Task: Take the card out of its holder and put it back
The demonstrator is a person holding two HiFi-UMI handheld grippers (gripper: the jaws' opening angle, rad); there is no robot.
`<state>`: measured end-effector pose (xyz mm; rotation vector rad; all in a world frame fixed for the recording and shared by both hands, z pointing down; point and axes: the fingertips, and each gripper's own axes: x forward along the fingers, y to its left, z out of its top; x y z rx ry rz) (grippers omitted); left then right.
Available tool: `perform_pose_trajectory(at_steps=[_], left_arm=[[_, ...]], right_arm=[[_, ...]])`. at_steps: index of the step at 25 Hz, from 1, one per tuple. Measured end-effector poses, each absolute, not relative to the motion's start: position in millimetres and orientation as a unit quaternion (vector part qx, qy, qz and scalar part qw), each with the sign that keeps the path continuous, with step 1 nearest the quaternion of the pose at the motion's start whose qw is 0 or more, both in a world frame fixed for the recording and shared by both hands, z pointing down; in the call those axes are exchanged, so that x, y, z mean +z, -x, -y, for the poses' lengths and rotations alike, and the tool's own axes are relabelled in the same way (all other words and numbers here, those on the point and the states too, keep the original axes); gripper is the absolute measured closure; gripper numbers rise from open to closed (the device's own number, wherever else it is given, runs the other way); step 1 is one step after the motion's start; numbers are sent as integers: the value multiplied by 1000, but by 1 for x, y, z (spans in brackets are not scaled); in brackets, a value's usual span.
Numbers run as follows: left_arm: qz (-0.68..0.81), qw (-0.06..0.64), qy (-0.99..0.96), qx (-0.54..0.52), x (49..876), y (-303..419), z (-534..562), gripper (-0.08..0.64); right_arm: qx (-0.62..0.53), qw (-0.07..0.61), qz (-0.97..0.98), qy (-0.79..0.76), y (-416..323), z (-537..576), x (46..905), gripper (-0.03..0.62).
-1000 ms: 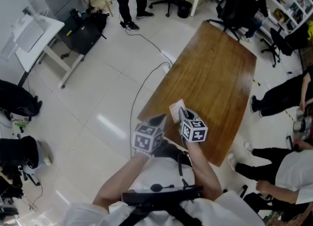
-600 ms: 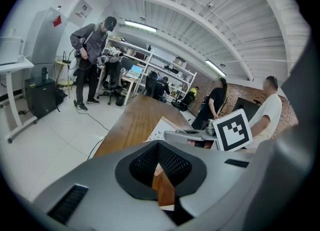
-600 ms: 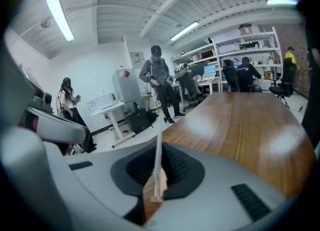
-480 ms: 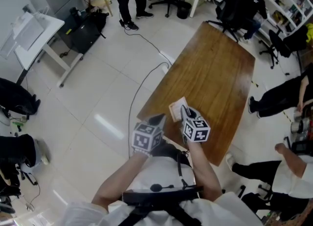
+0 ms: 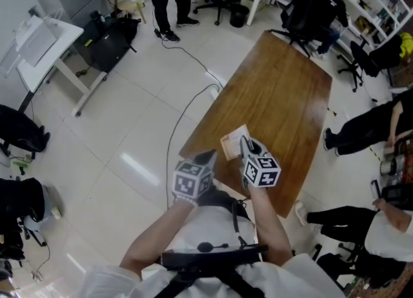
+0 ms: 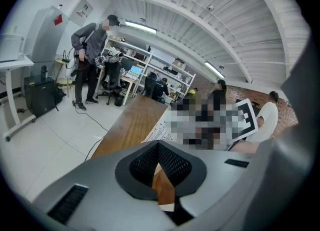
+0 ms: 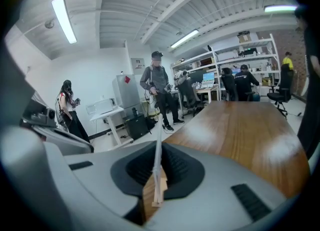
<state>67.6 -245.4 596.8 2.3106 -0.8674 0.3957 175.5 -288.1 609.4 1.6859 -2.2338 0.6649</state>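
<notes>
A: Right gripper [image 7: 155, 187]: how do the jaws stand?
B: Almost together, pinching a thin white card [image 7: 158, 145]. It is edge-on and stands up between them.
A: At the card's foot?
B: A pale wooden piece [image 7: 161, 184], low between the jaws. Whether it is joined to the card, I cannot tell.
A: Beyond?
B: A brown table [image 7: 240, 130] ahead and to the right. A standing person [image 7: 159, 92] far ahead.

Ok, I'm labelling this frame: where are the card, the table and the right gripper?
card [image 5: 231, 142], head view, middle of its pale face.
table [image 5: 284, 90], head view, bare wood near its middle.
right gripper [image 5: 243, 142], head view, between its fingertips.
</notes>
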Motion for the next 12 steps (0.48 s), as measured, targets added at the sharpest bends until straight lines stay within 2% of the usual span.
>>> perform_pose_trajectory(at_steps=[12], left_arm=[[333,304,-883,134,578,-52,221,565]], right_arm=[[197,60,766,-609,-190,256,531,572]])
